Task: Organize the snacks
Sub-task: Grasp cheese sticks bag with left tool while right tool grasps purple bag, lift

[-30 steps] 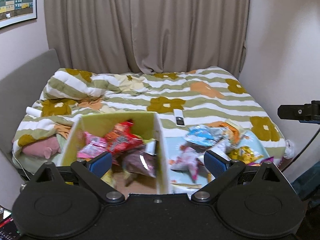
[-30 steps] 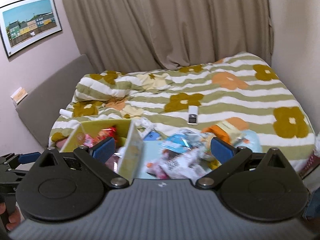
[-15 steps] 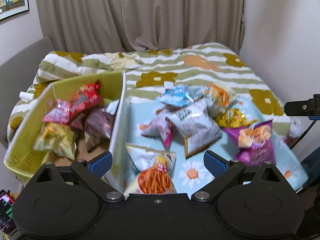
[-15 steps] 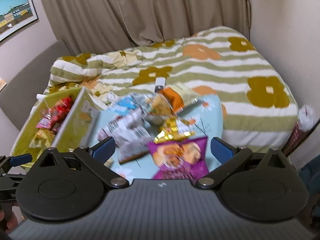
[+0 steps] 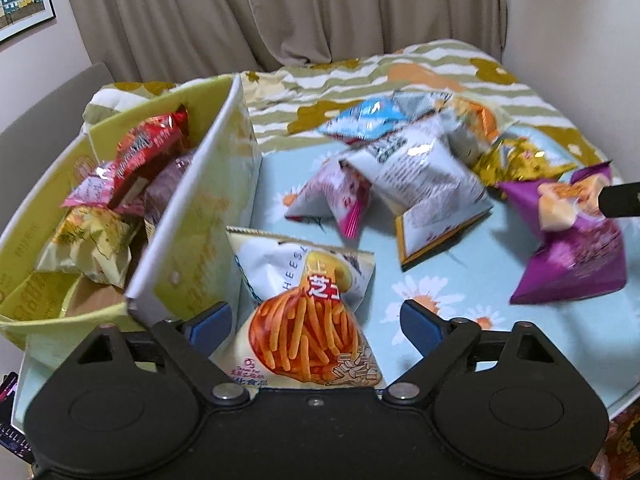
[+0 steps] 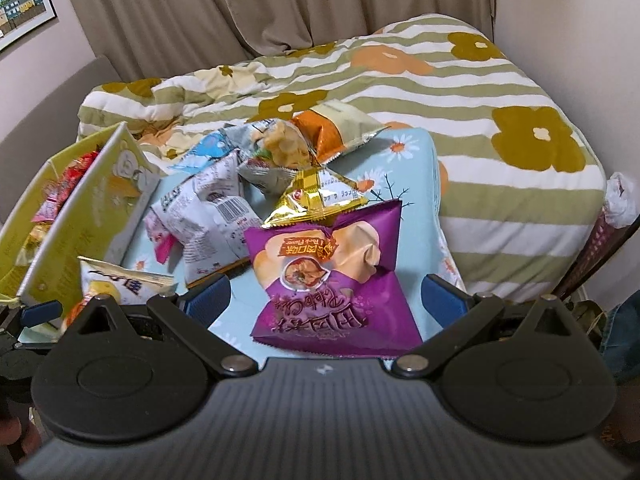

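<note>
Plainly, each tool has lined up on its own bag. The left tool (image 5: 316, 322) straddles the cheese-stick bag (image 5: 308, 312), which lies on the blue floral cloth (image 5: 440, 280) just beside the yellow box (image 5: 192, 216); its jaws are closing, pads not yet pressing the bag. The right tool (image 6: 326, 304) stands wide open around the purple chip bag (image 6: 332, 276), gripping nothing. The box already holds several packets (red, pink, yellow), so it is likely the destination, and the nearest loose bags go first.
</note>
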Tool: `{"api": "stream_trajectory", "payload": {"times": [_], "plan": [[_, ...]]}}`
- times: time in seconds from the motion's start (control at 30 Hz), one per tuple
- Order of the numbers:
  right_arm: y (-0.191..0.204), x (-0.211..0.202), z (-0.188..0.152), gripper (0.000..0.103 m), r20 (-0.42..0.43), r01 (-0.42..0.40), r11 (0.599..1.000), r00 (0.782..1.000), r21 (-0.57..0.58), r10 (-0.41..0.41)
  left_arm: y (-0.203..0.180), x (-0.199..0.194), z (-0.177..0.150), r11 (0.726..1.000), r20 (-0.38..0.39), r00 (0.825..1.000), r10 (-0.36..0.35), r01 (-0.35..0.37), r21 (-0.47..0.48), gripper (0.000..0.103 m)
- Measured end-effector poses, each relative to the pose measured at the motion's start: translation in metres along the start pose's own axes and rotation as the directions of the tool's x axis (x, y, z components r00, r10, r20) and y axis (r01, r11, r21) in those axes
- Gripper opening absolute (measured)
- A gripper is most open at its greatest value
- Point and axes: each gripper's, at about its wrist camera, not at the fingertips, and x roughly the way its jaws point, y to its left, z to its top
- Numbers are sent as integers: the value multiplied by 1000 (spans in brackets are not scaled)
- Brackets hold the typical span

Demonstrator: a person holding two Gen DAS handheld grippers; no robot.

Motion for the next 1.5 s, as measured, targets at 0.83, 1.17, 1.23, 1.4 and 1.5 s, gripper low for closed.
{"api": "stream_trajectory", "payload": {"times": [0.83, 1.17, 1.23, 1.4, 1.5], "plan": [[0, 66, -6, 103, -75, -13, 1000, 997, -6, 13, 2, 18, -6, 997, -65, 996, -58, 55, -51, 54], [3, 53, -8, 91, -78, -56, 998, 995, -7, 56, -2, 7, -1, 995, -34, 995, -90, 88, -44, 50], [4, 48, -9, 91, -74, -60, 998, 995, -7, 59, -2, 5, 1, 995, -27, 995, -95, 94, -43, 50], [8, 32, -8, 91, -60, -77, 997, 995, -4, 76, 0, -5, 6, 993, 0, 994, -109, 109, -50, 50], [14, 22, -6, 91, -50, -88, 996, 995, -9, 88, 2, -15, 11, 991, 20, 993, -119, 120, -57, 50]]}}
